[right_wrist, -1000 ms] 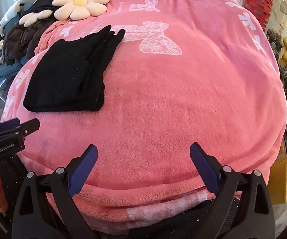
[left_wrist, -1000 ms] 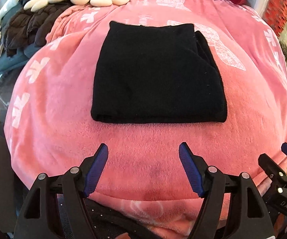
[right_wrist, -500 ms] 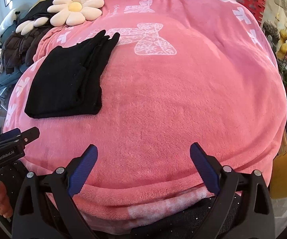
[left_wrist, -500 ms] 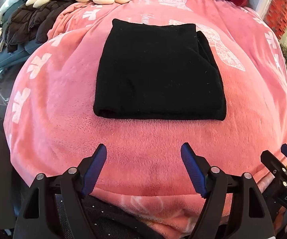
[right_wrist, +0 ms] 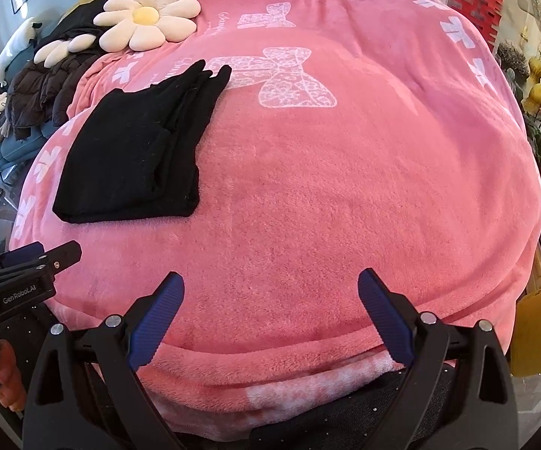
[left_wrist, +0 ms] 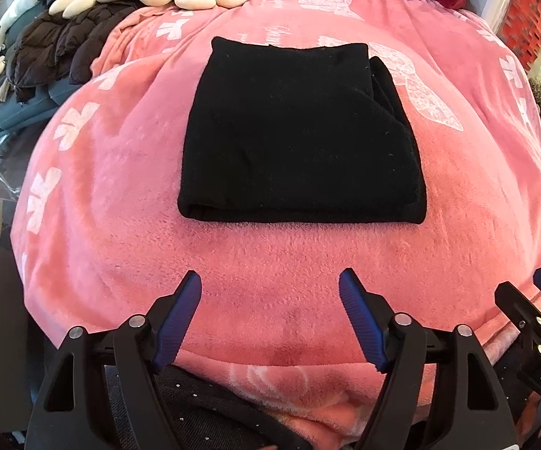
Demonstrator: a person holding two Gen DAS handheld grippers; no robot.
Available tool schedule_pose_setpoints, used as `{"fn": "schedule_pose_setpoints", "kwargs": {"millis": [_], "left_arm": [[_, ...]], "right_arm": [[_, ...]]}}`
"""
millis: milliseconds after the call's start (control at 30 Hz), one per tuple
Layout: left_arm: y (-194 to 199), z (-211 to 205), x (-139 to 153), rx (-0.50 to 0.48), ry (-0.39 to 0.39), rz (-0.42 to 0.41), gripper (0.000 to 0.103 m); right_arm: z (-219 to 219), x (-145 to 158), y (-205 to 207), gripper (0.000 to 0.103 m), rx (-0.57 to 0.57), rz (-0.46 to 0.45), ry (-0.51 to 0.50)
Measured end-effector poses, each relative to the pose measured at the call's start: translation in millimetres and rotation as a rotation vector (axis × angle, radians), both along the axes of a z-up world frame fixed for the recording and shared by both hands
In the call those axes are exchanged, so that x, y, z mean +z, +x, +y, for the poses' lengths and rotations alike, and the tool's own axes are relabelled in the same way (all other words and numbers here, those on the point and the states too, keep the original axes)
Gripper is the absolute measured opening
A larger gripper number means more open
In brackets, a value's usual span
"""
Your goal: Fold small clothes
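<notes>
Black garment (left_wrist: 300,138) lies folded into a compact, roughly trapezoid packet on the pink fleece blanket (left_wrist: 289,262). It sits centred ahead of the left gripper (left_wrist: 270,318); from the right wrist view it's off to the left (right_wrist: 131,153), well apart from the right gripper (right_wrist: 270,322).

Both sets of fingers are spread wide and hold nothing, low near the blanket's near edge, clear of the cloth.

Step, as I read it: fold looks done or nearly done, hands off the piece. Right side is untidy though: stacked layer edges fan out at the far right corner (right_wrist: 210,75), and the near left corner (left_wrist: 195,208) shows a slightly gaping fold.

Next move, if any: pinch the loose right-hand layers and square them up, or pick up the whole packet by the near edge and set it aside. Needs a low, flat approach, because thin knit on plush pile means the fingers can easily grab the blanket too.

Materials:
- Garment: matte black fine knit, soft, limp, several layers thick, a few lint specks.
- Blanket: plush pink fleece, white lace-pattern bow prints (right_wrist: 296,82), draped over a rounded surface.
- Far left: daisy-shaped cushion (right_wrist: 146,18), dark puffer jacket (left_wrist: 56,56).
</notes>
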State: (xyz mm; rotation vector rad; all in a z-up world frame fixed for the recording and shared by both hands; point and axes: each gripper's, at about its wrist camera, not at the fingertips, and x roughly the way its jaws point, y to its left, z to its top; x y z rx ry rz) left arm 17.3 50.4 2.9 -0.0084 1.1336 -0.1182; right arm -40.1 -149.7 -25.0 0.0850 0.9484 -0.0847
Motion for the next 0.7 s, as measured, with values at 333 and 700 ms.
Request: {"fn": "schedule_pose_setpoints", "kwargs": {"millis": [333,700], "left_arm": [[-7,-6,6,0.042,0.14,-0.064,0.091],[-3,-3,2,0.045,0.114,-0.031,0.081]], "right_arm": [[4,0,-1,0.092,-0.002,0.001,-0.001],[5,-1,-1,0.092,0.005,0.001,-0.009]]}}
